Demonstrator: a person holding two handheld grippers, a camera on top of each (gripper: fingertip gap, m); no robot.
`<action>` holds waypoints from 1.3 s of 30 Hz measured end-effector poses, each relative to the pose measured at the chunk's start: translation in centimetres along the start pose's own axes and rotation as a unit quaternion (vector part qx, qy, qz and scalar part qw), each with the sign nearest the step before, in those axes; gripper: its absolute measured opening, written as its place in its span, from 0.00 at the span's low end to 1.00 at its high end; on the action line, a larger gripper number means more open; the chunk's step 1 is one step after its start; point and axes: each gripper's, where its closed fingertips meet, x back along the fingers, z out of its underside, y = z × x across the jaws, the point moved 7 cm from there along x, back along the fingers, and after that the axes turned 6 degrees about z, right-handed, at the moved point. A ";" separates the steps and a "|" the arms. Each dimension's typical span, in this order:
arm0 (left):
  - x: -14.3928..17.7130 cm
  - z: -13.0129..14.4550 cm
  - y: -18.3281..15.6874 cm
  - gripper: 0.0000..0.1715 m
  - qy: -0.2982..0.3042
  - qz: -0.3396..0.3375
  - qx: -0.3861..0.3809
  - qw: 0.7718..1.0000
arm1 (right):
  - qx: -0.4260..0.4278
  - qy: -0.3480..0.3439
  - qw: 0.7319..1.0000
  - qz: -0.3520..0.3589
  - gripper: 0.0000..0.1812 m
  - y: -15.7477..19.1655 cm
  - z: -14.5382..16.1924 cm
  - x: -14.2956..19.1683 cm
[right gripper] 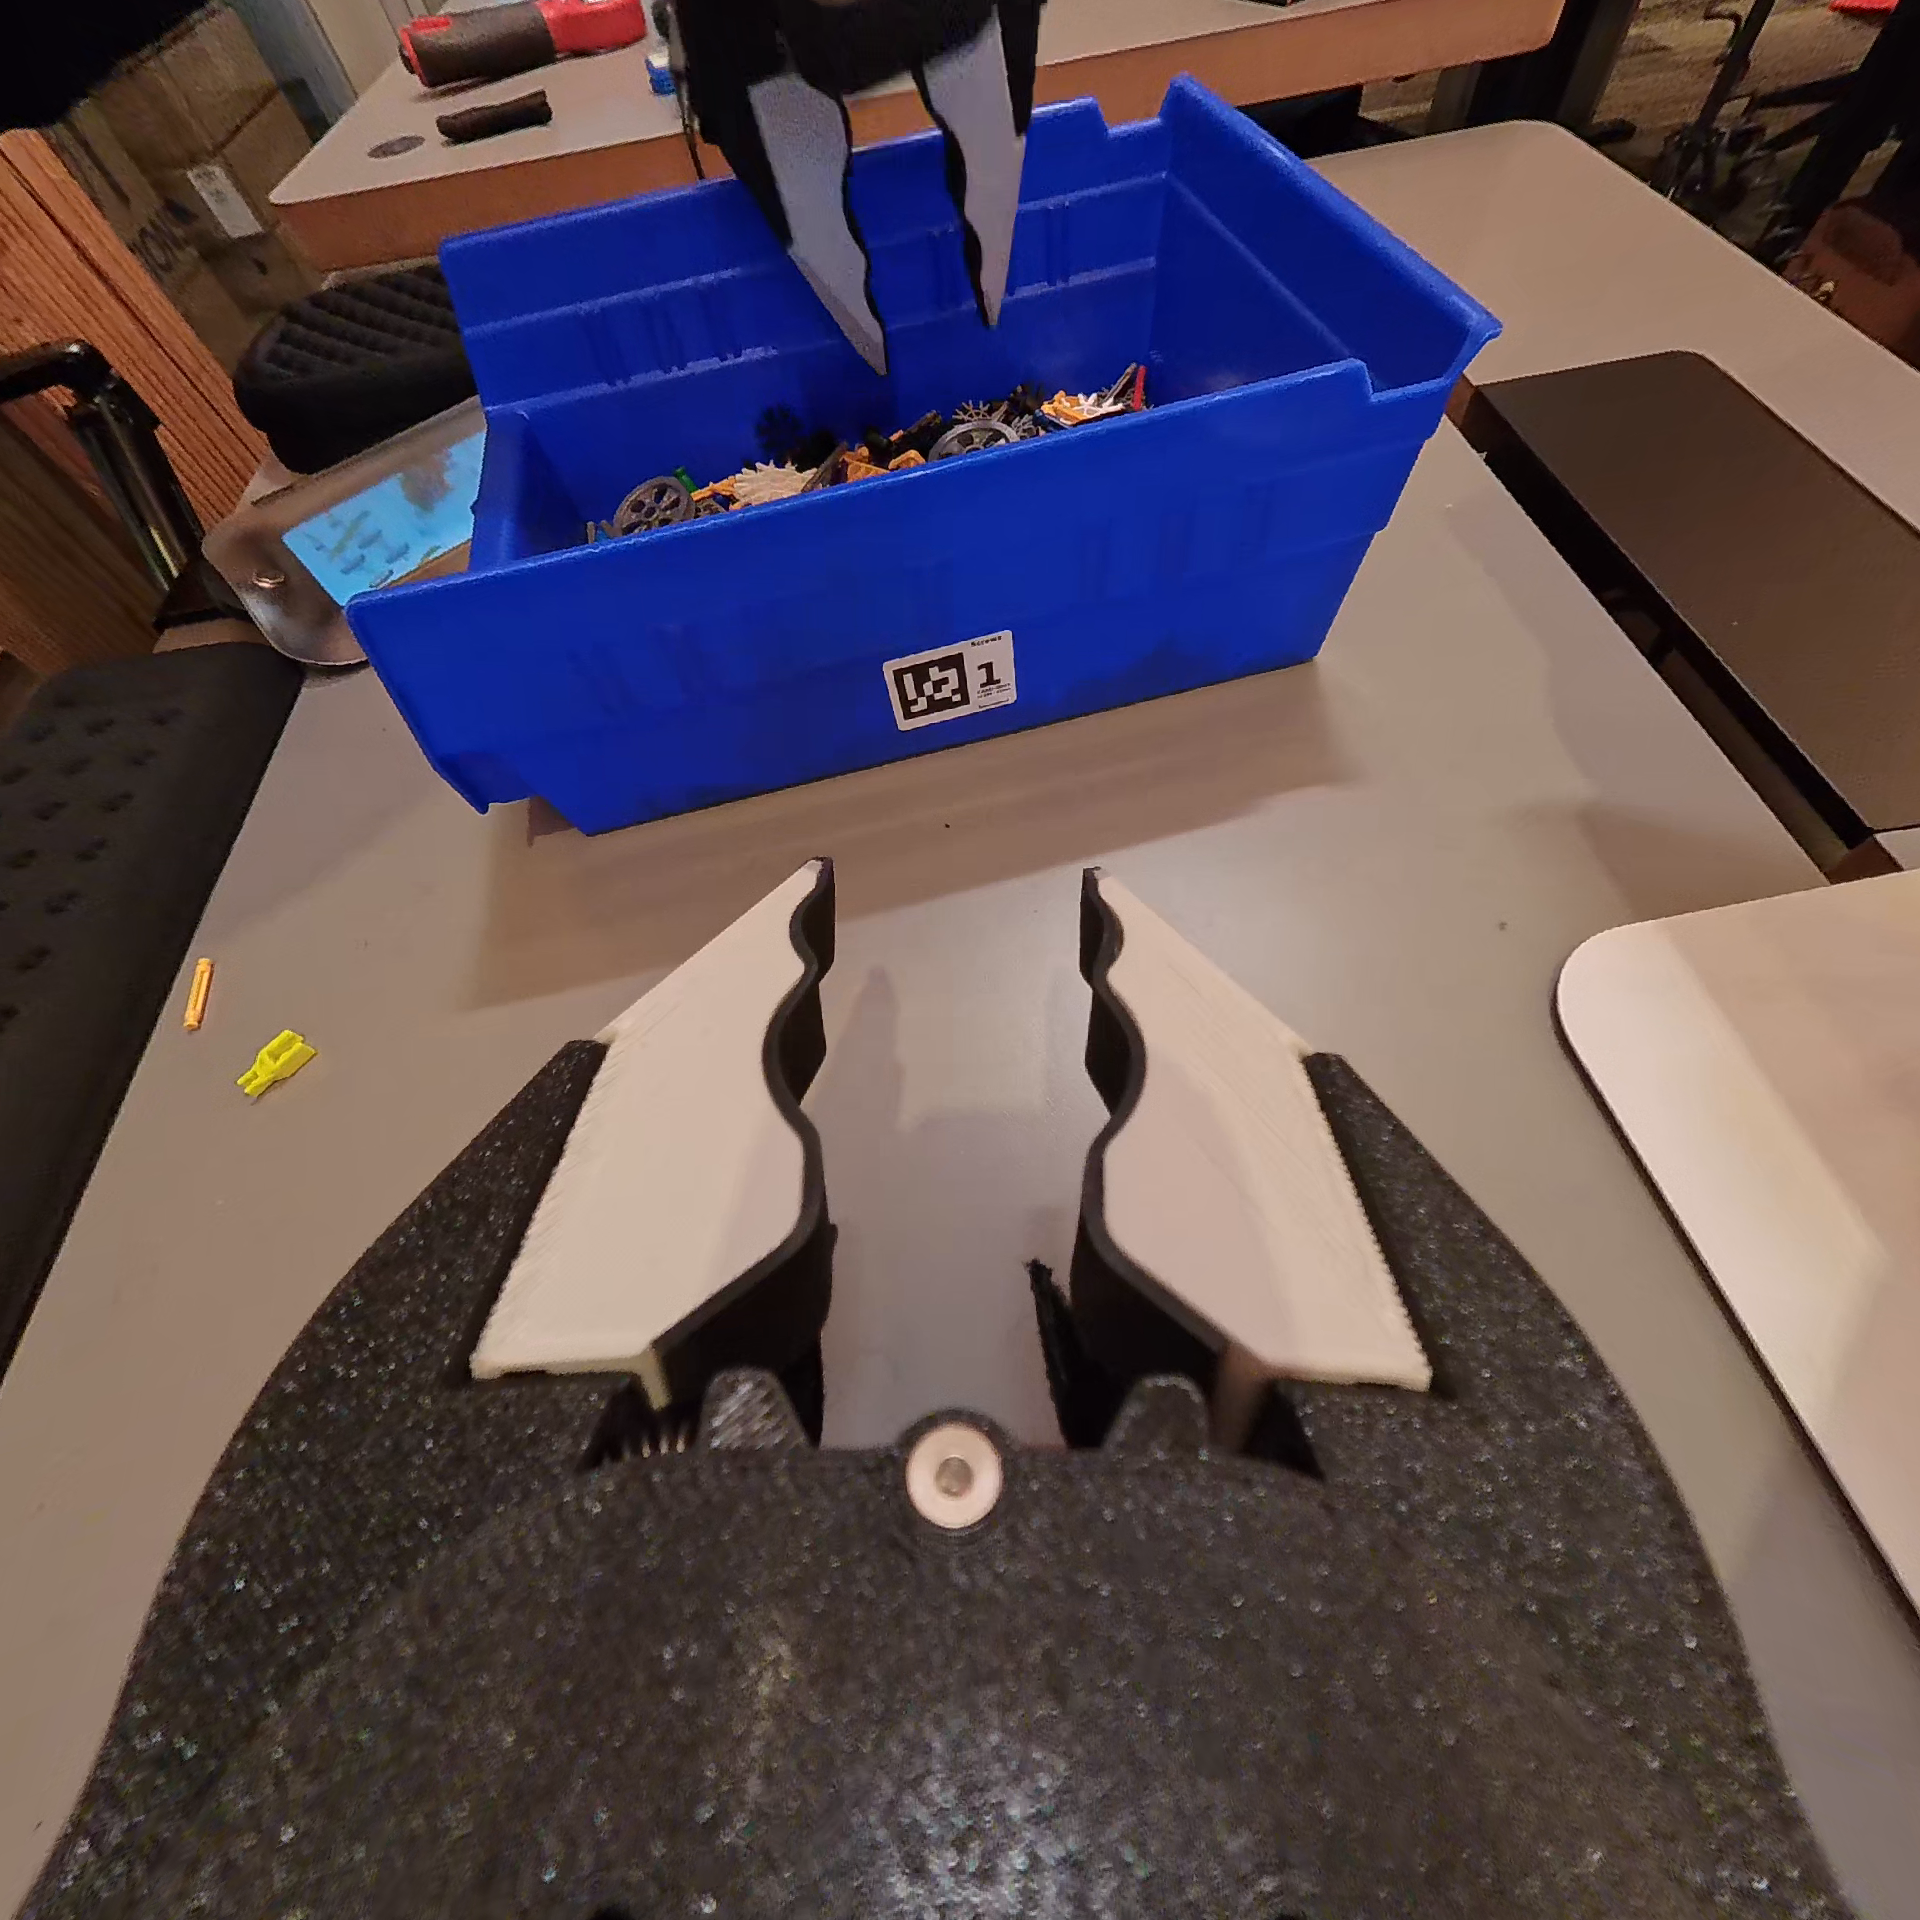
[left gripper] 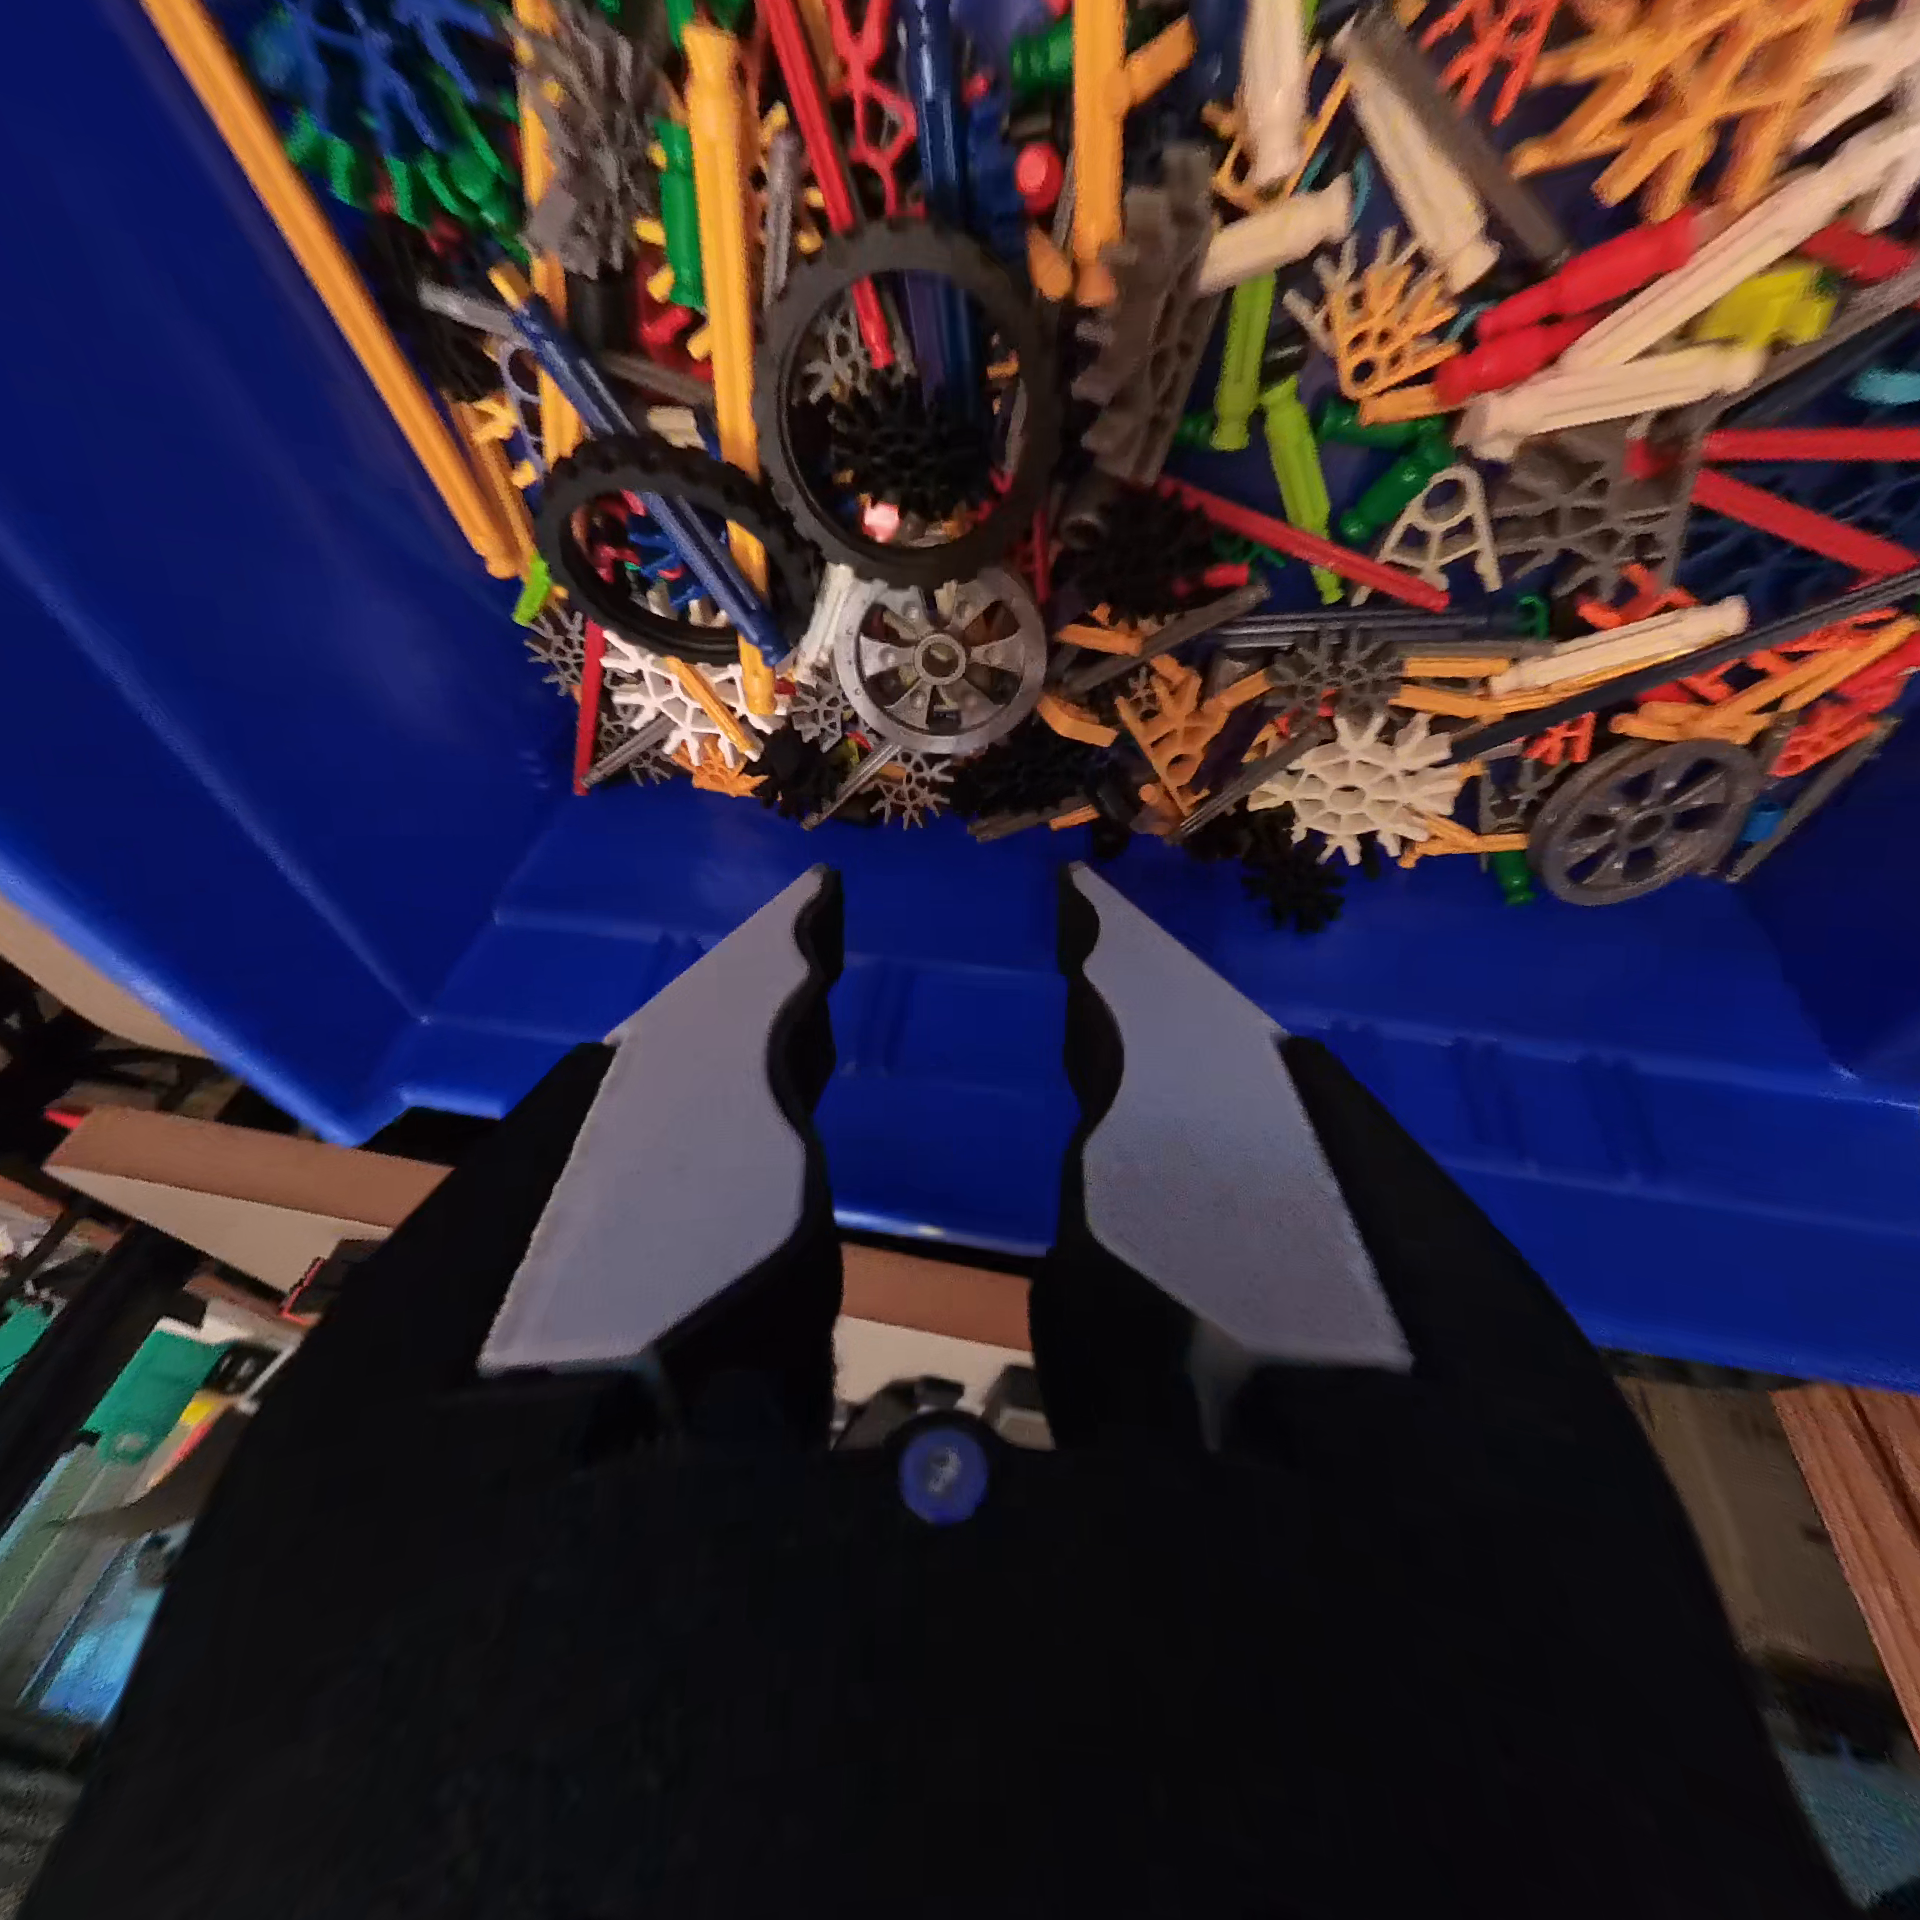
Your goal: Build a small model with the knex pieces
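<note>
Your left gripper (left gripper: 945,883) hangs wide and empty over the near end of the big blue plastic bin (right gripper: 935,582) full of colourful building sticks and wheels (left gripper: 935,416), while your right gripper (right gripper: 956,883) waits wide and empty above the grey desk (right gripper: 1455,831).

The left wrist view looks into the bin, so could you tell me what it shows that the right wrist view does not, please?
Only the left wrist view shows two black tyre rings and the heap of coloured rods. Only the right wrist view shows the open right gripper above the grey table, a yellow piece, an orange rod and the bin's sticker. Both show the blue bin, the open left gripper and grey spoked wheels.
</note>
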 end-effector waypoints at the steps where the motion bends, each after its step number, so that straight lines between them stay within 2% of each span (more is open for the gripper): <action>1: -0.6 -0.1 0.1 0.22 0.013 0.005 -0.002 1.000 | 0.000 0.000 1.000 0.000 0.26 0.0 0.0 0.0; 5: -1.5 -0.7 0.6 0.19 0.017 0.017 -0.002 1.000 | 0.000 -0.002 1.000 0.001 0.26 0.0 -0.1 0.2; 8: -1.4 -0.7 0.4 0.17 0.004 0.050 -0.002 0.999 | -0.002 -0.003 1.000 0.002 0.26 -0.2 -0.1 0.3; 11: -1.4 -0.6 0.0 0.18 0.019 0.068 -0.025 0.997 | -0.005 -0.002 1.000 0.001 0.26 -0.3 0.1 0.2; 13: -1.4 -0.6 0.4 0.17 0.033 0.053 -0.033 0.998 | -0.005 0.001 1.000 0.000 0.26 -0.2 0.2 0.1; 20: -1.2 -0.6 2.3 0.15 0.017 0.021 -0.032 0.999 | -0.006 -0.002 1.000 0.002 0.26 -0.4 0.1 0.4; 24: -1.0 -0.6 2.9 0.14 0.015 0.024 -0.029 0.999 | -0.008 -0.001 1.000 0.001 0.26 -0.5 0.3 0.3; 30: -1.7 -0.6 0.6 0.12 0.030 0.100 -0.053 0.993 | -0.008 -0.002 1.000 0.001 0.26 -0.5 0.3 0.3; 39: -2.9 -1.2 -0.6 0.11 0.067 0.106 -0.081 0.989 | -0.009 0.000 1.000 -0.001 0.26 -0.4 0.4 0.2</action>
